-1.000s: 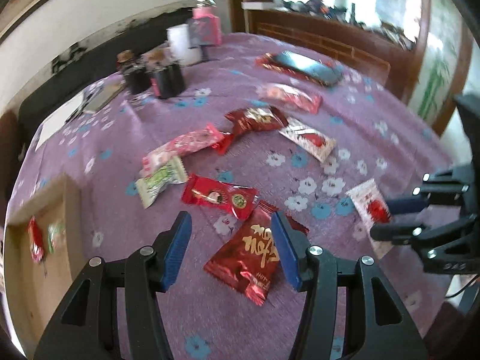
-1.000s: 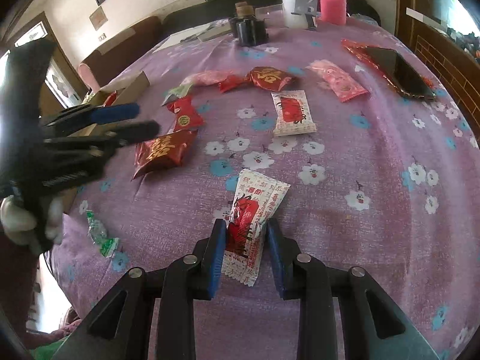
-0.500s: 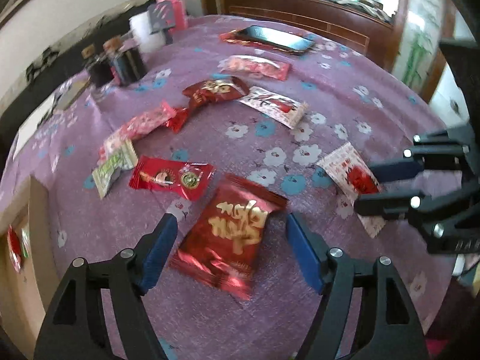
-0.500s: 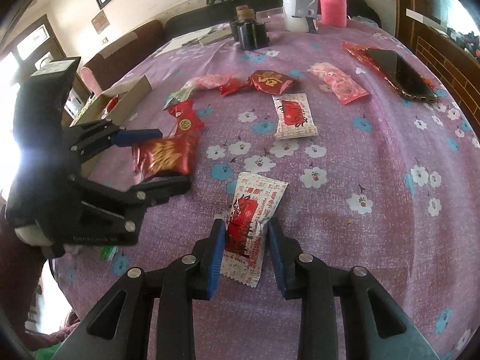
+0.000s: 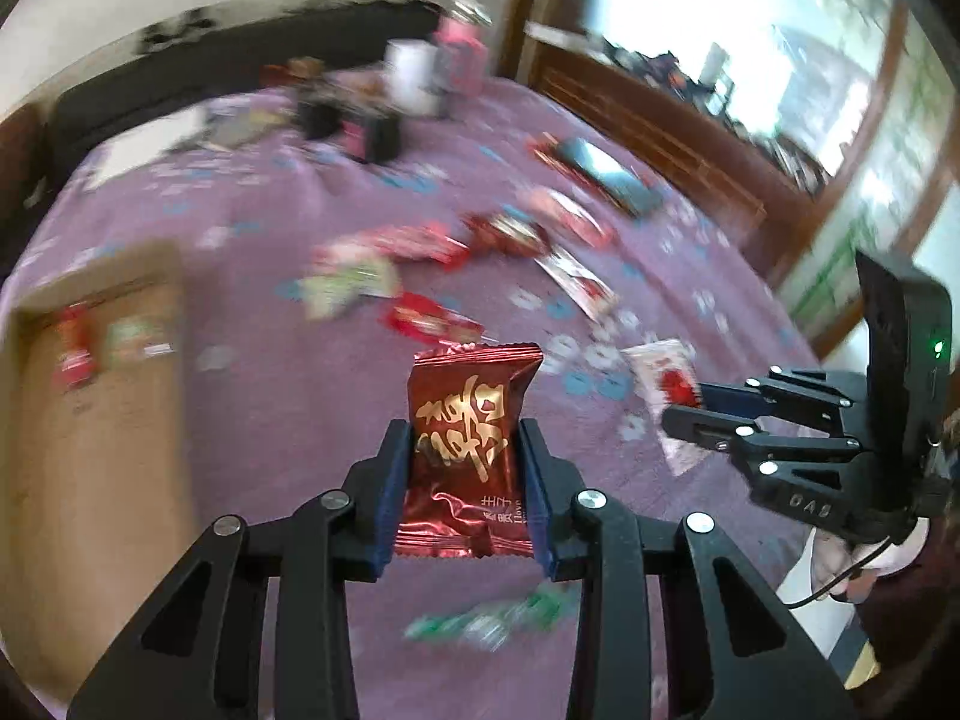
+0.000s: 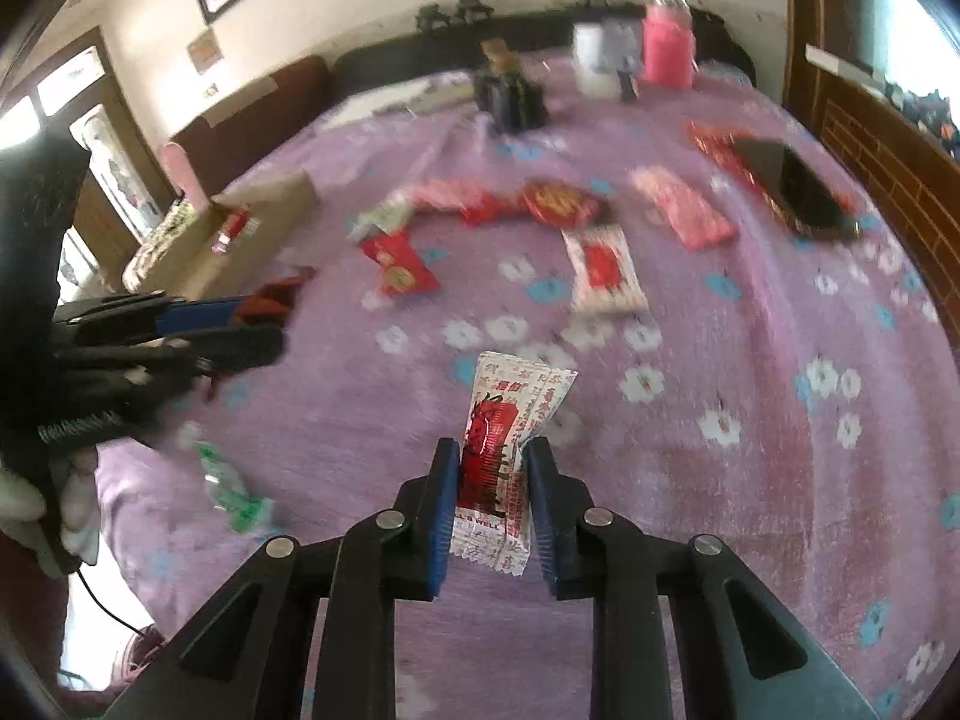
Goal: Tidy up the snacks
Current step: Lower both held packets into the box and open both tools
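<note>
The dark red foil packet with gold lettering (image 5: 465,450) stands upright, clear of the purple floral cloth, pinched at both side edges. The white sachet with a red panel (image 6: 501,459) is likewise upright and raised. Other wrapped snacks (image 6: 606,267) lie flat mid-table.

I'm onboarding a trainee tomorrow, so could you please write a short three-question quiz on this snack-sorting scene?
1. True or false: the left gripper has a dark red packet with gold lettering between its pads.
2. Which packet is between the right gripper's pads? A) a green one B) a white one with a red picture C) a pink one
3. Fill in: the cardboard box already holds ___ packets.

Key:
1. True; the jaws are closing on it.
2. B.
3. Two, as far as the blur lets one tell: a red packet and a greenish packet.
</note>
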`<state>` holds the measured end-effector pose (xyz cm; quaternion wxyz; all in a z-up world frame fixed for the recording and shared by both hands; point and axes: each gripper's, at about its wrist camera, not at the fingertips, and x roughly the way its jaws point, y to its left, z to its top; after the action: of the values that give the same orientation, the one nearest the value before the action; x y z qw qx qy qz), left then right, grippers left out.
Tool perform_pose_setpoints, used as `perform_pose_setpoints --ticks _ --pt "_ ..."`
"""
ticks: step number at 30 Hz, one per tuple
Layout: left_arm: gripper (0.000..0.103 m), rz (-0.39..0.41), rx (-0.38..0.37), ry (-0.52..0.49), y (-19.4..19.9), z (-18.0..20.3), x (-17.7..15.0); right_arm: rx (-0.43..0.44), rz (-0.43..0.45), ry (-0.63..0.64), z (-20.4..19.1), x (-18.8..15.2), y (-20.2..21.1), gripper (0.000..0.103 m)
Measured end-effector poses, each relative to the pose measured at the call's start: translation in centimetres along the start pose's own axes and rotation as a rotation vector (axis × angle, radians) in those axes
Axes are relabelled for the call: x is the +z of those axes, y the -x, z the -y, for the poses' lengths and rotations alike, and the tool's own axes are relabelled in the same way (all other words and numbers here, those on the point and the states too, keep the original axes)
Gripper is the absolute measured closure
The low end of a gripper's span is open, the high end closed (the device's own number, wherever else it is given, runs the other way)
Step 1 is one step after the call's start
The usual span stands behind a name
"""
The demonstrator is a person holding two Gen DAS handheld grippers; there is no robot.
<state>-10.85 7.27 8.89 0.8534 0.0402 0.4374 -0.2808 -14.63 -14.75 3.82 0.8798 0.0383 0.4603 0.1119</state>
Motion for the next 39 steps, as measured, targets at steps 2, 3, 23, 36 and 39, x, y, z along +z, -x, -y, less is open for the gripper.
perform_pose_setpoints --ticks 2,3,23,36,39 --pt "0.071 0.028 0.040 0.046 2.5 -2.6 0.1 0.038 0.047 0.022 -1.3 0.9 1.2 0.080" --pt "0.071 0.042 0.081 0.069 3.6 -4.2 0.2 0.067 0.061 0.033 -2.1 1.6 1.7 0.080" --pt "0.070 -0.058 0.378 0.377 -2.0 -25.4 1.6 0.397 -0.141 0.076 -22.0 15.7 -14.1 0.080" --pt "0.053 -0.016 0.342 0.481 -2.1 -28.0 2.0 0.295 -0.160 0.111 -23.1 16.5 -19.7 0.071" --pt "0.053 0.007 0.330 0.510 -0.6 -27.8 1.9 0.326 -0.139 0.092 -22.6 16.6 -18.2 0.071"
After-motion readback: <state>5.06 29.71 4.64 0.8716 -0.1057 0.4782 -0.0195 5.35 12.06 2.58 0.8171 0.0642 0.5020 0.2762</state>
